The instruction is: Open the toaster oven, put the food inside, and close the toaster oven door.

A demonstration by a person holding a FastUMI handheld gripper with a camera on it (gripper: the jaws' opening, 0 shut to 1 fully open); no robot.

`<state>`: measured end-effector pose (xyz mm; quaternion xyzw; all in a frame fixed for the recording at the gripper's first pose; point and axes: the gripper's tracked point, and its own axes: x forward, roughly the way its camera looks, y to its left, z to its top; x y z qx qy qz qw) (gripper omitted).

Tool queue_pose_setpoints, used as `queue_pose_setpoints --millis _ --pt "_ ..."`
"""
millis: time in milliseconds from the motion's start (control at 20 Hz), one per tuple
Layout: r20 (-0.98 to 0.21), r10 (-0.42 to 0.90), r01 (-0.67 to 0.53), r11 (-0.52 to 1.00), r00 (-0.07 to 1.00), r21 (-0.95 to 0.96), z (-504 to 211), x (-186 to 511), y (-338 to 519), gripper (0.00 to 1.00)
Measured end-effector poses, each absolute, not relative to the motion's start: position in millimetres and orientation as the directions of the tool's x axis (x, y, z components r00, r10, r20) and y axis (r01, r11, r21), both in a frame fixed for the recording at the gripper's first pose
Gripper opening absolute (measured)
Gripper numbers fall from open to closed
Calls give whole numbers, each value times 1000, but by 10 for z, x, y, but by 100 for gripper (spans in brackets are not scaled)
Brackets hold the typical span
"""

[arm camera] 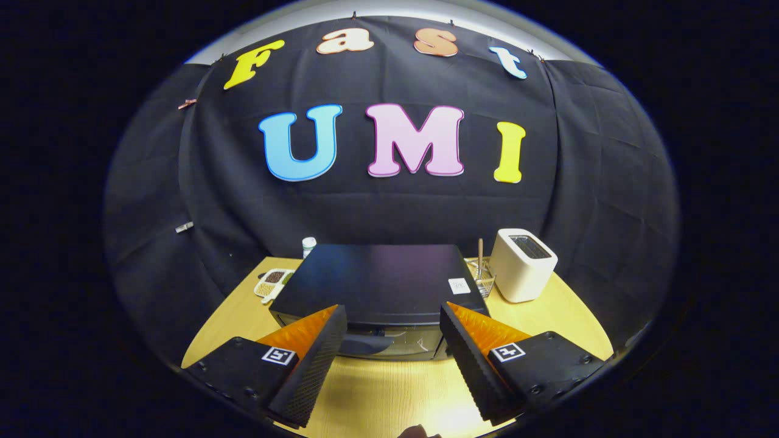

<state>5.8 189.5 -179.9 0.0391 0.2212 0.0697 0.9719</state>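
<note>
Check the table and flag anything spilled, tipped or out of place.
Nothing stands out. The toaster oven sits square on the table with its door shut, the white toaster stands upright beside it, and the open gripper hangs just in front of the door.

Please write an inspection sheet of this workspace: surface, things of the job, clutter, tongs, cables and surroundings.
Surface: pale wooden table.
Job's things: black toaster oven just ahead of the tongs, door appears closed; food cannot be identified.
Clutter: white toaster; wire holder with a stick; divided tray; small white bottle.
Tongs: open, holding nothing, fingers apart before the oven front.
Cables: nothing seen.
Surroundings: black cloth wall.
</note>
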Motion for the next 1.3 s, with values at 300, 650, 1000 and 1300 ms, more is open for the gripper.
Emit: queue_pose_setpoints --millis 300,650,1000,1300 --pt "-276 132 -105 988 952 109 -883 175 1383 100" --pt "-203 76 -49 990 976 135 -388 151 565 99" --pt "-141 63 -51 995 988 84 -119 19 -54 99" --pt "-104 63 -54 995 993 89 4 -56 -369 99"
